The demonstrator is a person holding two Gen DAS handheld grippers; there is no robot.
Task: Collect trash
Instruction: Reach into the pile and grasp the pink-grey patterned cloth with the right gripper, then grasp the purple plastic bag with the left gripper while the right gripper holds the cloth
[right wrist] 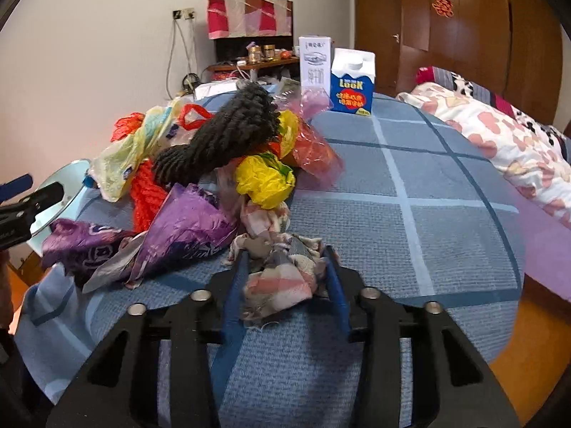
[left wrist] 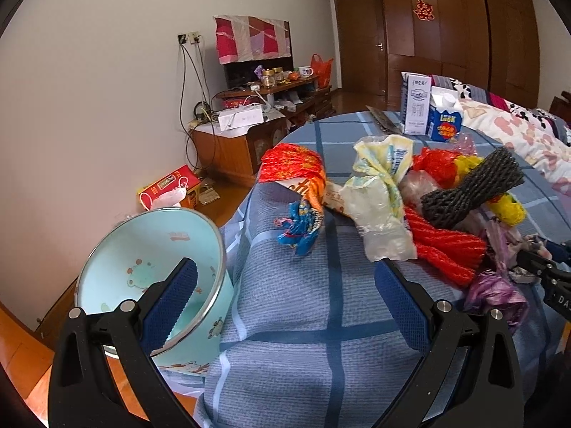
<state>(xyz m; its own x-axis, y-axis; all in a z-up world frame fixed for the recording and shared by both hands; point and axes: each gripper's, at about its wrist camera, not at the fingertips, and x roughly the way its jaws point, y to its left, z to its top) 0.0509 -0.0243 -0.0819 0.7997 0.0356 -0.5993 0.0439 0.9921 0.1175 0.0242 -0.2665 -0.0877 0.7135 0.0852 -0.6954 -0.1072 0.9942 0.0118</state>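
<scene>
Right wrist view shows the right gripper [right wrist: 285, 267] pinching a crumpled checked cloth scrap [right wrist: 282, 278] at the near edge of the trash pile, its blue fingers [right wrist: 233, 296] closed against either side of the wad. Behind it lie a purple wrapper [right wrist: 178, 232], a yellow plastic ball [right wrist: 266, 178], a black foam net [right wrist: 221, 135] and a red foam net [right wrist: 146, 192], all heaped on the blue checked cover [right wrist: 428, 232]. Two cartons [right wrist: 351, 82] stand upright at the far side.

From the left wrist view, the left gripper [left wrist: 285, 285] is spread wide and holds nothing, hovering above the cover near a blue candy wrapper [left wrist: 299, 228]. At the left, the pale blue bin [left wrist: 150, 271] tilts toward the bed, and its visible interior looks empty.

Judging by that, collection has barely begun: nearly the whole pile remains, with the cloth scrap likely the first piece headed for the bin.
</scene>
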